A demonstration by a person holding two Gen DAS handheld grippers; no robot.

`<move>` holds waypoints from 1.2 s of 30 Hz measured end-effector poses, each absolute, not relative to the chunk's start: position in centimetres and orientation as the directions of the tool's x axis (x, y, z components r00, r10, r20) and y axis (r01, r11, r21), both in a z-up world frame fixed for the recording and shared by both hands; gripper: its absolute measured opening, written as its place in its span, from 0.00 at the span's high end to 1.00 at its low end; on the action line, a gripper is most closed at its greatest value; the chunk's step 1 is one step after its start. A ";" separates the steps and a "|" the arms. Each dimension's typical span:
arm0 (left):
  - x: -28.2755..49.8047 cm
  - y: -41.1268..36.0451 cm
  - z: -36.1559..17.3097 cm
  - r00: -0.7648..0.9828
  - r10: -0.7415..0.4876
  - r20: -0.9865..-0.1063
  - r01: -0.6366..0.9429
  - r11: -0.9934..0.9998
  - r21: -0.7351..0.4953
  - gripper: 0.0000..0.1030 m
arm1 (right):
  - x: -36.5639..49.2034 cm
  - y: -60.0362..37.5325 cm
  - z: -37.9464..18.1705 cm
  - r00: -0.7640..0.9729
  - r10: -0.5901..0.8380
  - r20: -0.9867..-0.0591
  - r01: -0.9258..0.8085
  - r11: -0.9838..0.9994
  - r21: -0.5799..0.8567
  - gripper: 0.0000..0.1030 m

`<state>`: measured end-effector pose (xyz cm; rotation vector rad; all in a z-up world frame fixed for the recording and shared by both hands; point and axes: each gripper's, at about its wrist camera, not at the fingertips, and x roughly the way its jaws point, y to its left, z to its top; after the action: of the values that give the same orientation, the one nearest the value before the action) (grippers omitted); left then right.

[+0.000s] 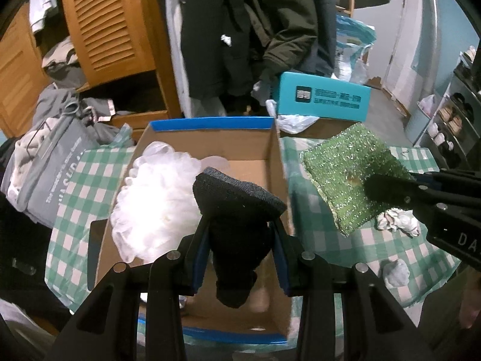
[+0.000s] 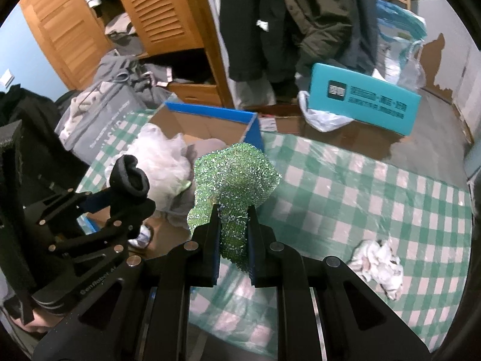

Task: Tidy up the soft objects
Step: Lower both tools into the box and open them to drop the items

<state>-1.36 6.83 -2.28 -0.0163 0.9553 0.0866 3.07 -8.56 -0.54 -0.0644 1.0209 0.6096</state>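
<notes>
From the left wrist, the left gripper (image 1: 240, 234) is pinching a dark rolled sock (image 1: 237, 210) between its pads, held above the open cardboard box (image 1: 210, 141) that sits on the checked tablecloth (image 1: 324, 240); a white mesh bath pouf (image 1: 153, 192) already lies in the box's left part. The sock hangs low out of the jaws, so if the release comes while the gripper is near the box's right wall, the sock could catch the rim and tip outside onto the cloth. The right gripper (image 1: 387, 192) enters from the right, clamped on a green glittery scouring sponge (image 1: 348, 171) that hangs above the cloth just outside that same wall; both tools heading for one opening could knock together. Two crumpled white wads (image 1: 396, 221) lie on the cloth near it. From the right wrist, the right gripper (image 2: 233, 234) grips only the sponge's (image 2: 234, 177) lower edge, and the sponge bows and folds above the pads, so a quick swing might let it slip free short of the box (image 2: 210, 114). The left gripper (image 2: 120, 198) with its sock (image 2: 129, 177) stands close beside, over the pouf (image 2: 162, 156). One crumpled wad (image 2: 378, 264) remains on the cloth (image 2: 360, 195), well apart from the box, and could be overlooked.
</notes>
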 end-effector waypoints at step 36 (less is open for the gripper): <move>-2.2 14.3 -6.6 0.466 0.160 -0.870 -0.263 0.964 0.036 0.29 | 3.6 1.5 -4.2 0.257 0.443 -0.859 -0.605 0.767 0.215 0.49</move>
<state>-2.20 14.31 -6.60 -0.1085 1.0553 0.2604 3.64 1.54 -4.22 -0.1705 1.1002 0.7157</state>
